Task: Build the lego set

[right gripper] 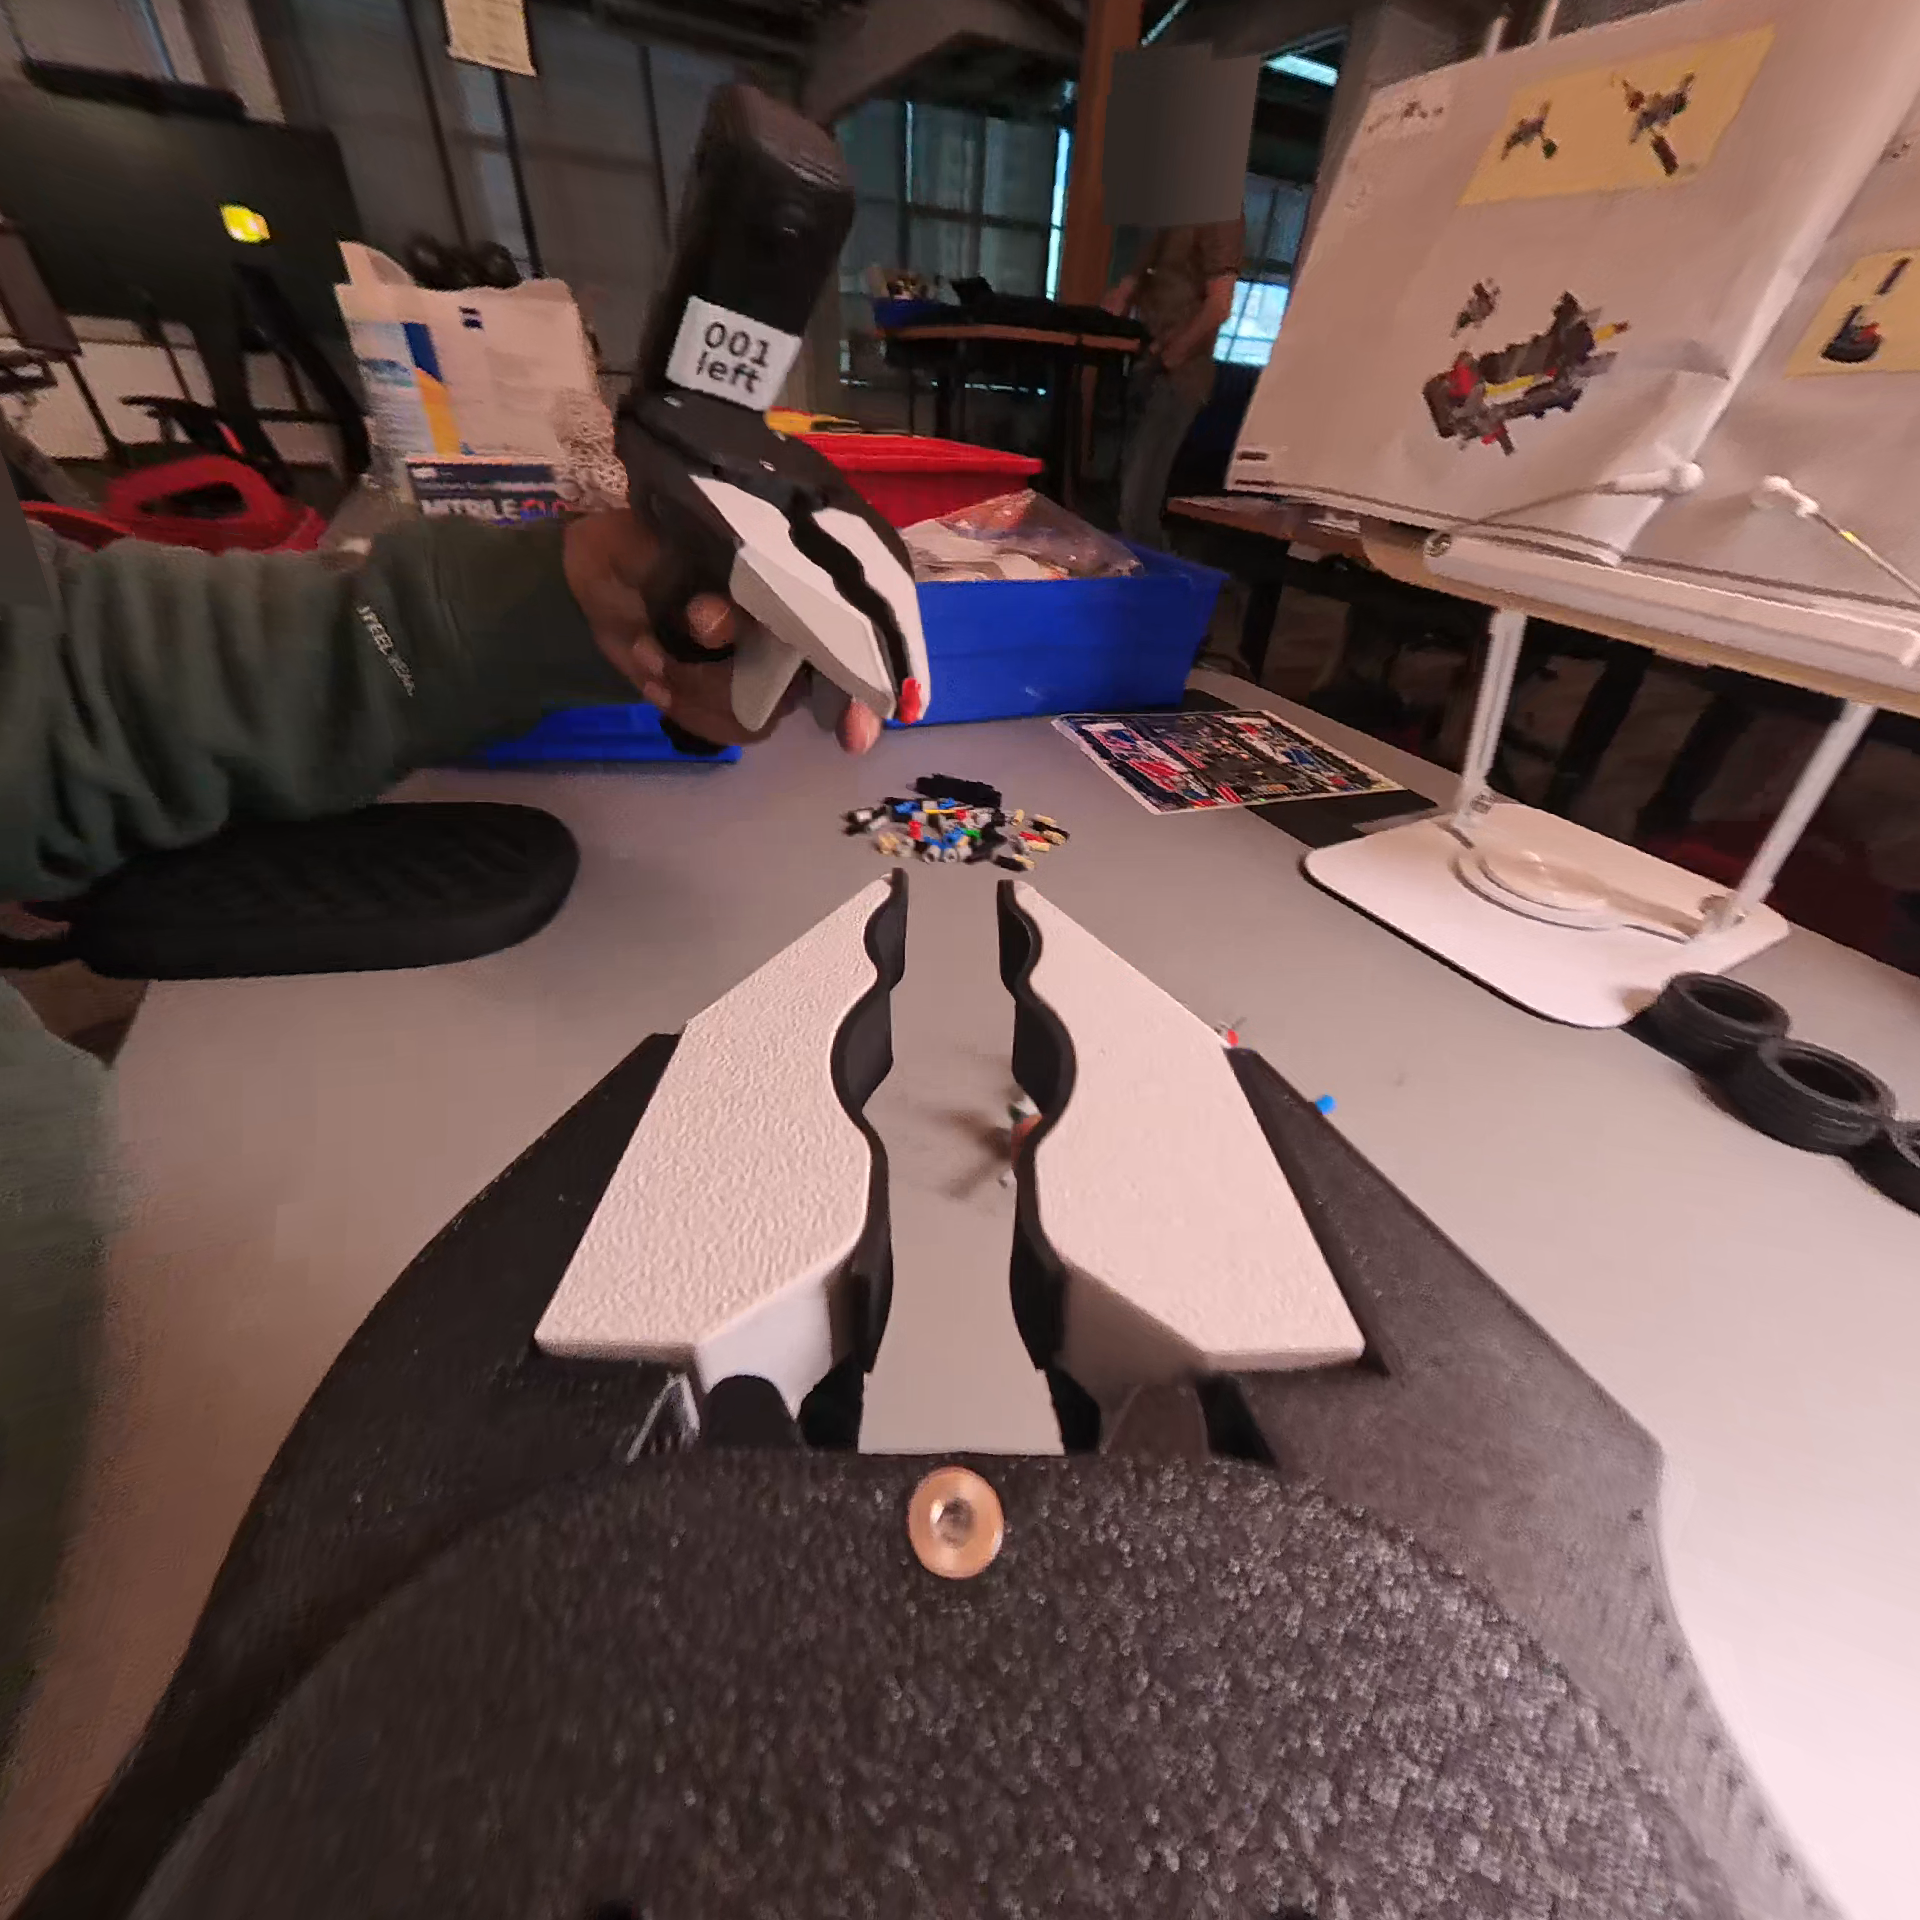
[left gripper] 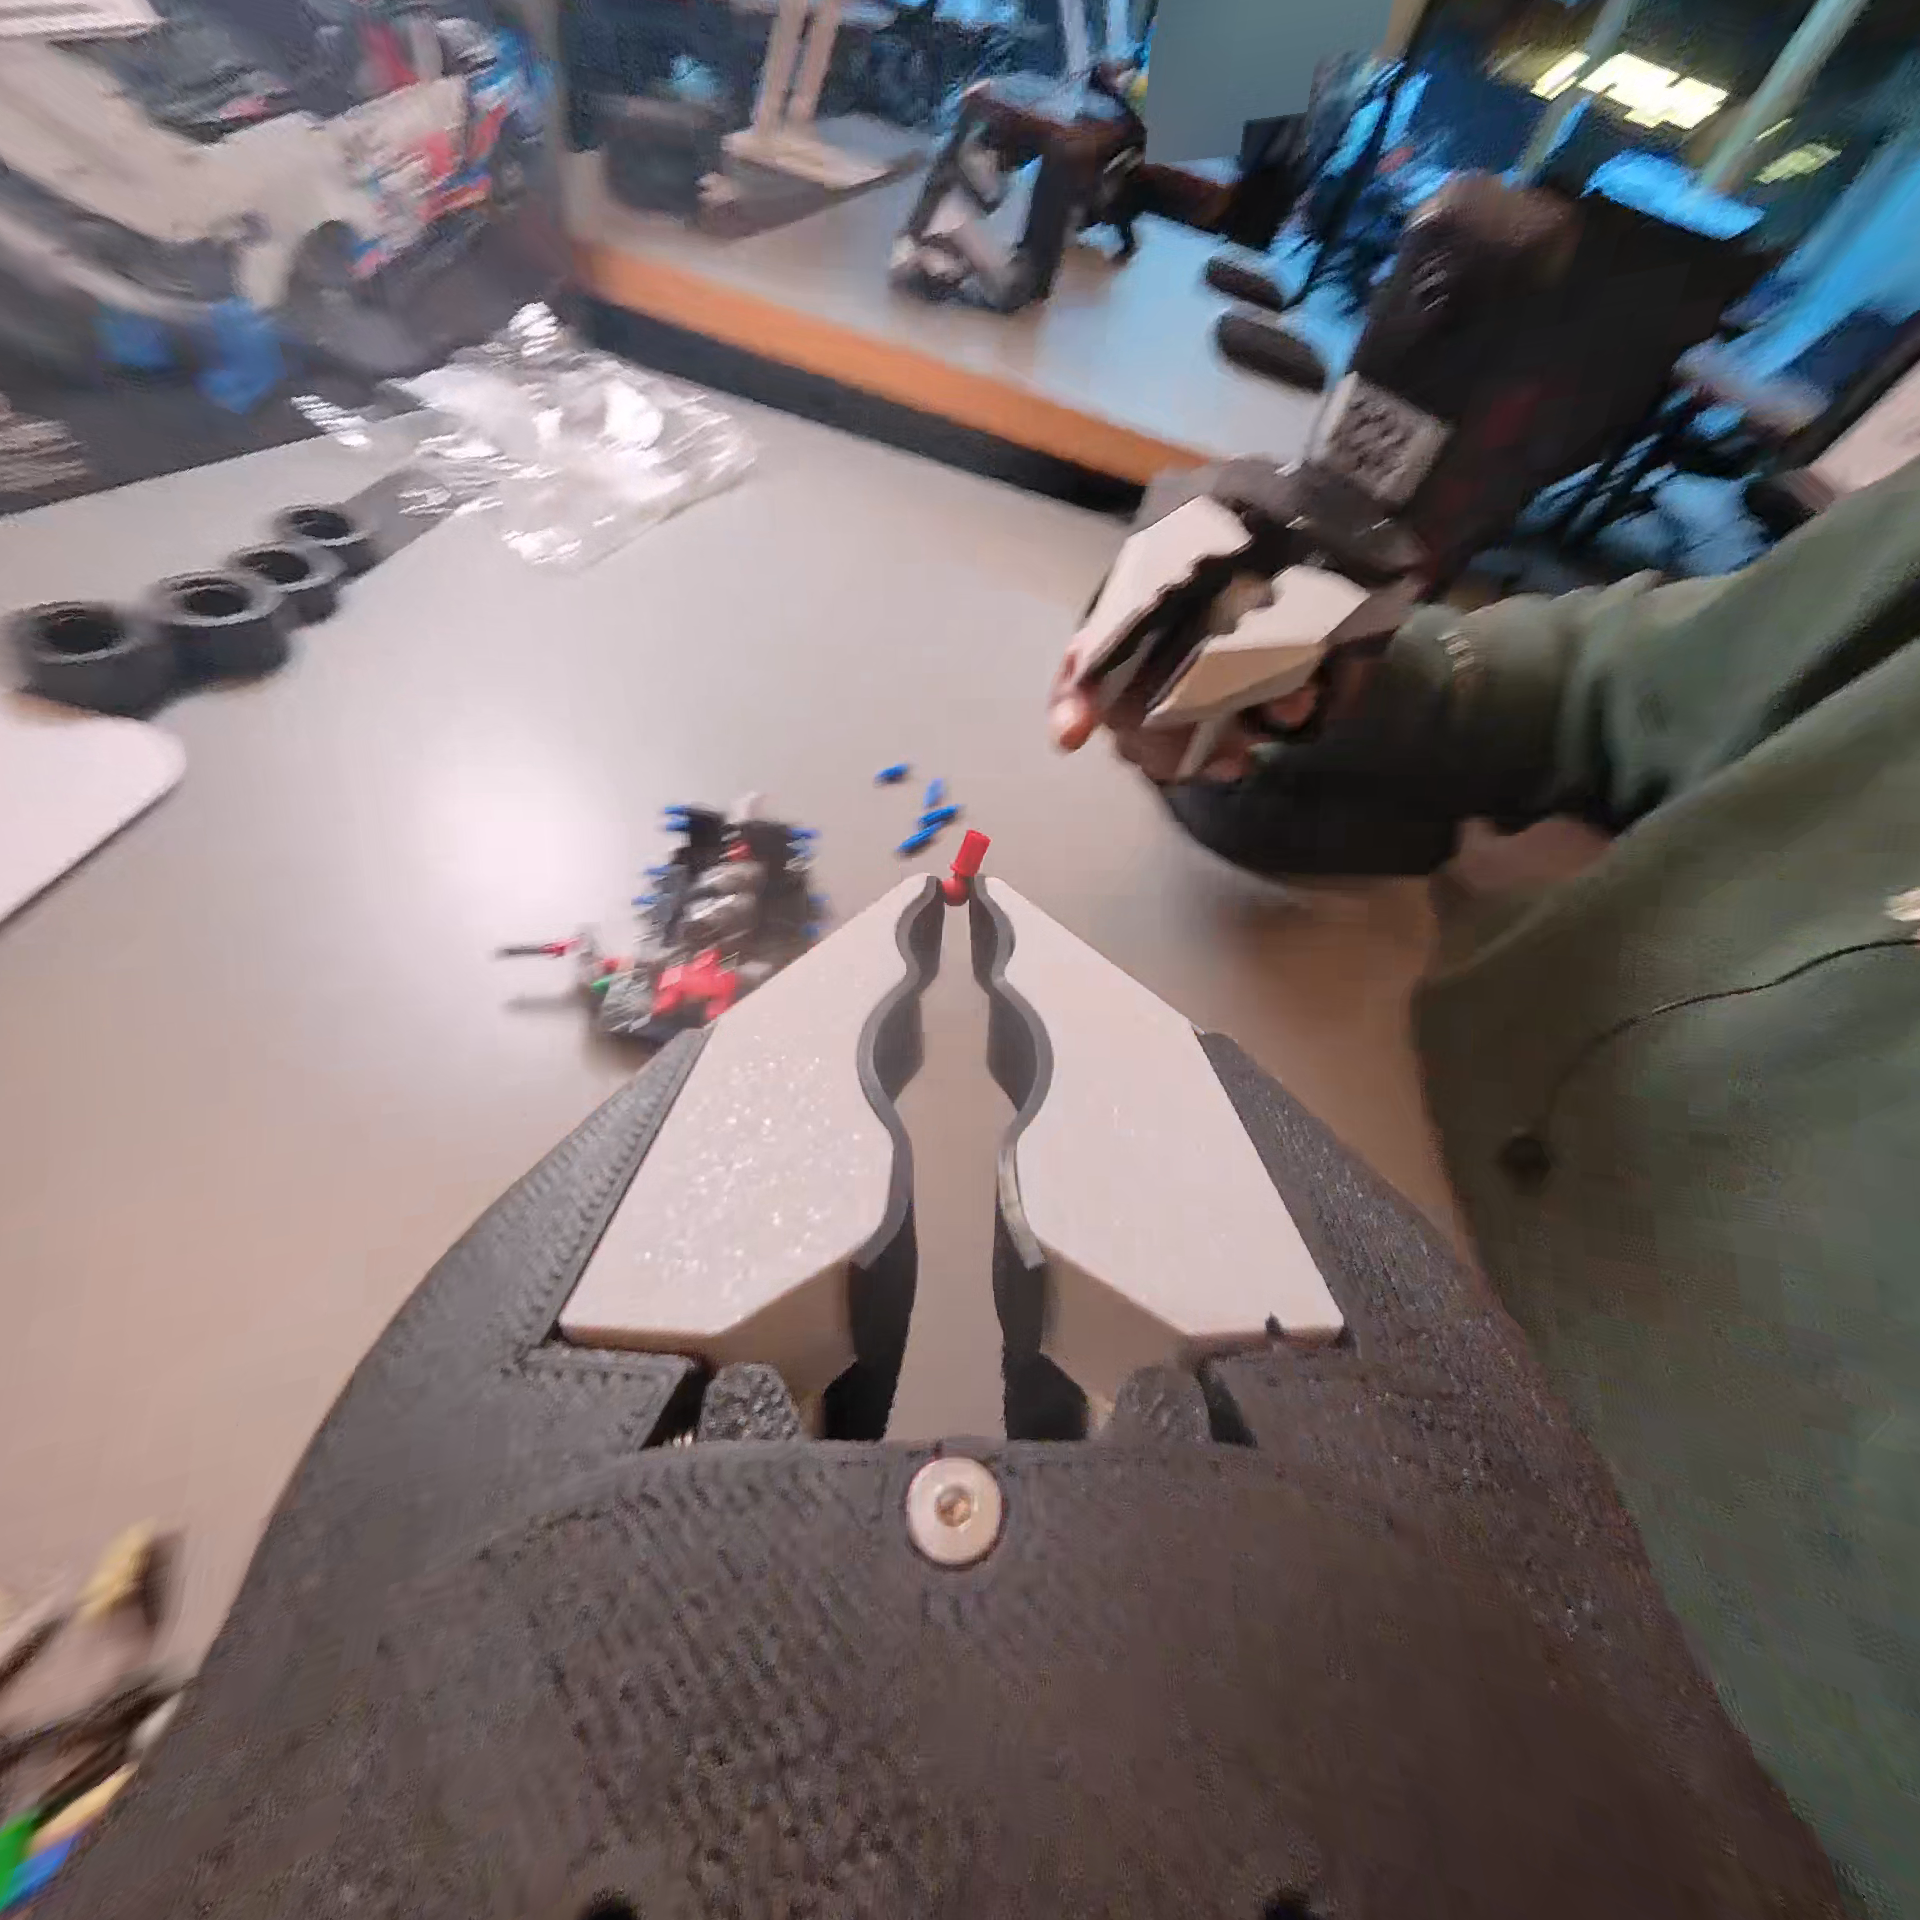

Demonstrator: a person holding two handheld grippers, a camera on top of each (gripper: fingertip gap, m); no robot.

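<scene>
My left gripper [left gripper: 956, 896] is shut on a small red peg [left gripper: 970, 858] that sticks up from its tips, held above the table. It also shows in the right wrist view [right gripper: 902, 694], with the red peg [right gripper: 911, 698] at its tip. A partly built black, red and blue lego assembly [left gripper: 717, 914] lies on the table left of its fingers, with loose blue pins [left gripper: 925, 810] beyond. My right gripper [right gripper: 948, 894] is open and empty, above the table before a pile of small loose pieces [right gripper: 956, 826]. A blurred bit of the assembly [right gripper: 1013, 1132] shows between its fingers.
Several black tyres [left gripper: 208, 613] sit in a row at the left, beside a clear plastic bag [left gripper: 561, 447]. An instruction page on a white stand [right gripper: 1507, 312], a flat printed sheet [right gripper: 1226, 758], a blue bin [right gripper: 1060, 623] and a black arm pad [right gripper: 312, 883] ring the work area. My hands' fingertips stand some 10 centimeters from each other.
</scene>
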